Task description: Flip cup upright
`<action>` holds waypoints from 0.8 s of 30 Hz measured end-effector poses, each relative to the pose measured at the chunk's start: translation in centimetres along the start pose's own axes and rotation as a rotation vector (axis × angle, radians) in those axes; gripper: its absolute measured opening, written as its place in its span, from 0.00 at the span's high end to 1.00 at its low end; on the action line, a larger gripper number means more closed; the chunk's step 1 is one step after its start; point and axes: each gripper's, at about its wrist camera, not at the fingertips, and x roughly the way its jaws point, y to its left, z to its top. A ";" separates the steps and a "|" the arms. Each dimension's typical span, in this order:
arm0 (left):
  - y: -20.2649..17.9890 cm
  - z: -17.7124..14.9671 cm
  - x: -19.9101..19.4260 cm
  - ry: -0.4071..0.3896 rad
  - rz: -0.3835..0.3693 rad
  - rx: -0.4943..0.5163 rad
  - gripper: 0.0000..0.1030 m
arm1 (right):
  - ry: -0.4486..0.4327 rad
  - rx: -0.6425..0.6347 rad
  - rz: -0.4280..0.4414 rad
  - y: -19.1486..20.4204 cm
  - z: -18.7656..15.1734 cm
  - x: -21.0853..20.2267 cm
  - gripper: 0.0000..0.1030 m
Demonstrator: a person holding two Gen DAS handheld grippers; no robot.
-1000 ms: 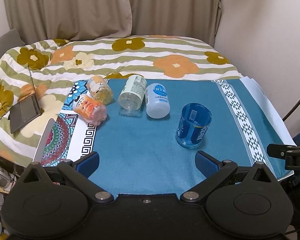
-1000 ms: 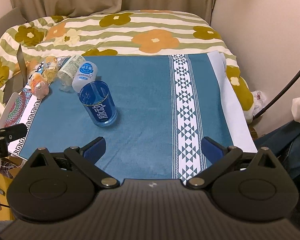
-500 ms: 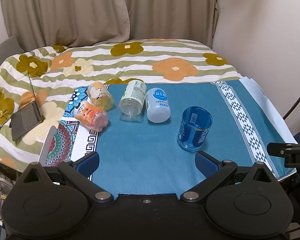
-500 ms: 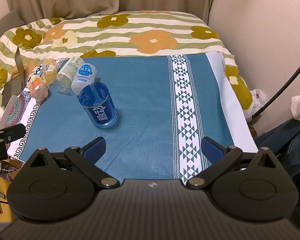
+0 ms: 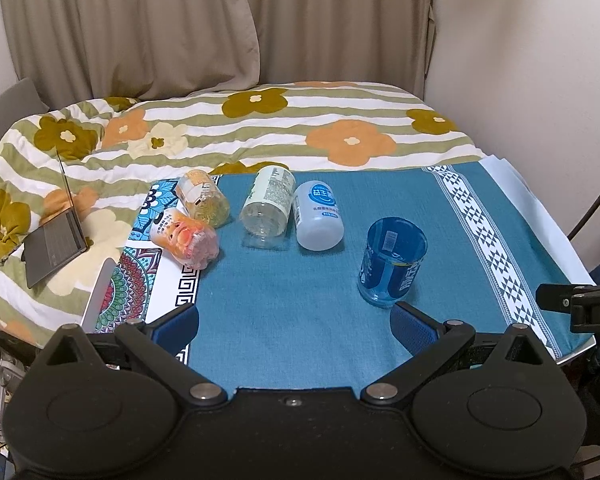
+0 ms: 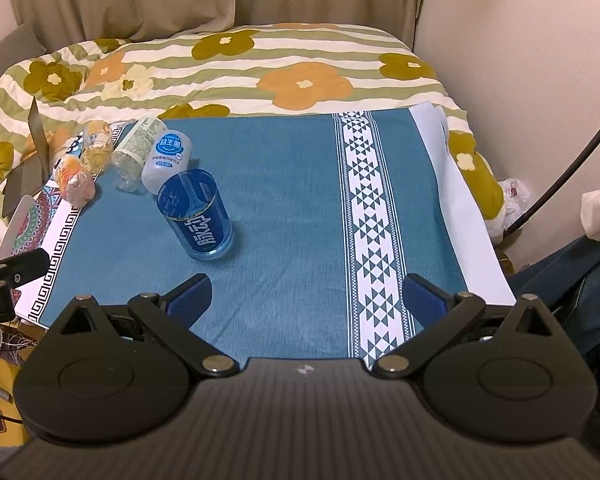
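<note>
We see the left gripper (image 5: 294,326) as a matte black plastic body with two round, disc-shaped housings and angled black link arms fixed by silver pivot screws. Its fingers (image 5: 414,326) carry dark blue pads. The right gripper (image 6: 306,300) has the same build, though its centre plate is ribbed (fine horizontal grooves) with a small pale mark. Its blue-padded fingers (image 6: 190,298) match. From the left wrist view, the other unit's black side shows white lettering "DA".
</note>
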 end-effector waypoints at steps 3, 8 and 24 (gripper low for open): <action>0.0 0.1 0.0 0.001 0.000 0.001 0.00 | 0.000 0.000 0.002 0.0 0.1 0.0 0.00; 0.1 0.1 0.0 0.000 0.002 0.002 0.00 | 0.000 0.004 0.003 0.3 0.3 0.0 0.00; 0.5 0.9 0.4 -0.025 0.043 0.001 0.00 | -0.013 0.012 0.000 0.9 0.6 0.3 0.00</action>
